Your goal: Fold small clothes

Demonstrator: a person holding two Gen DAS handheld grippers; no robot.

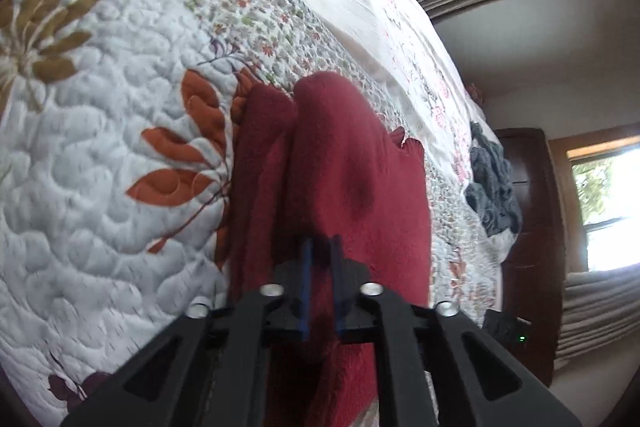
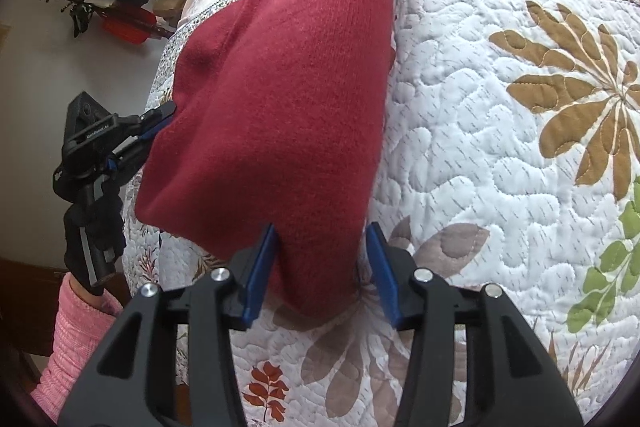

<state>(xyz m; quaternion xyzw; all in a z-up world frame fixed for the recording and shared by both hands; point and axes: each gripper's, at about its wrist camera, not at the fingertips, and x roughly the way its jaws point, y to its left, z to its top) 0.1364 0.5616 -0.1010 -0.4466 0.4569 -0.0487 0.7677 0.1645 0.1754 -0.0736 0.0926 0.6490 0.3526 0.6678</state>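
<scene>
Sweater lies on the quilt; my left gripper pinches its edge to lift a fold, while my right gripper waits wide apart around the near corner.

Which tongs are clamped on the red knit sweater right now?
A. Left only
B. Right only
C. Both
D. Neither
A: the left tongs are pinched shut on the red knit sweater, seen also from the right wrist view gripping its edge, while the right tongs stand open with fabric between the blue pads.

Fuzzy matt knit red sweater on stitched, puckered cotton quilt
</scene>
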